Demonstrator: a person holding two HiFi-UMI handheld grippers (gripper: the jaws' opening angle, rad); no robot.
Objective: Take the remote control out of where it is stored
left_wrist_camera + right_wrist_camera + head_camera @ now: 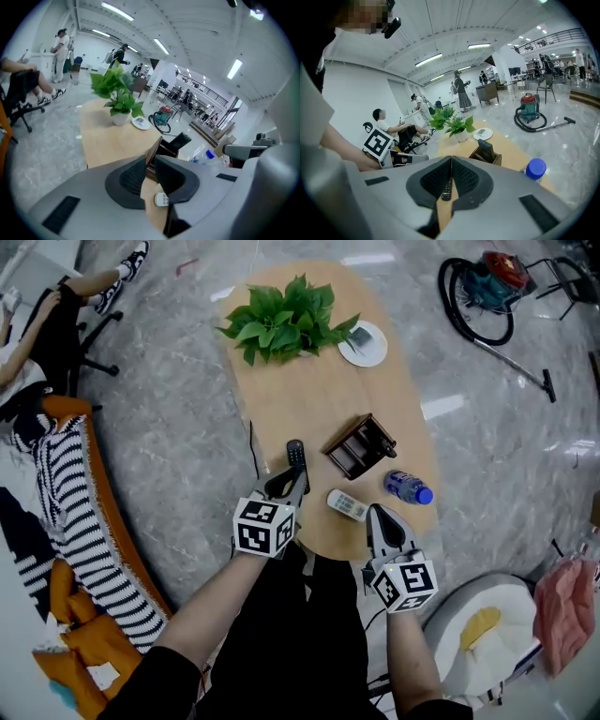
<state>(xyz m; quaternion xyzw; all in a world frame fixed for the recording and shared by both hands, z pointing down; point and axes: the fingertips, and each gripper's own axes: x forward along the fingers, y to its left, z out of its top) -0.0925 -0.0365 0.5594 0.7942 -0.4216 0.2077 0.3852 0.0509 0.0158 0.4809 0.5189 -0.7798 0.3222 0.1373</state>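
Note:
A brown wooden organiser stands on the oval wooden table, and a black remote sticks up out of it. A second black remote lies flat on the table just ahead of my left gripper. A white remote lies between the two grippers. In the left gripper view the left gripper has its jaws a narrow gap apart; only the organiser and the tabletop show through it. My right gripper hovers at the table's near edge, shut, with nothing in it.
A water bottle with a blue cap lies right of the organiser. At the far end are a potted plant and a white plate. A vacuum cleaner stands on the floor far right, and a seated person is far left.

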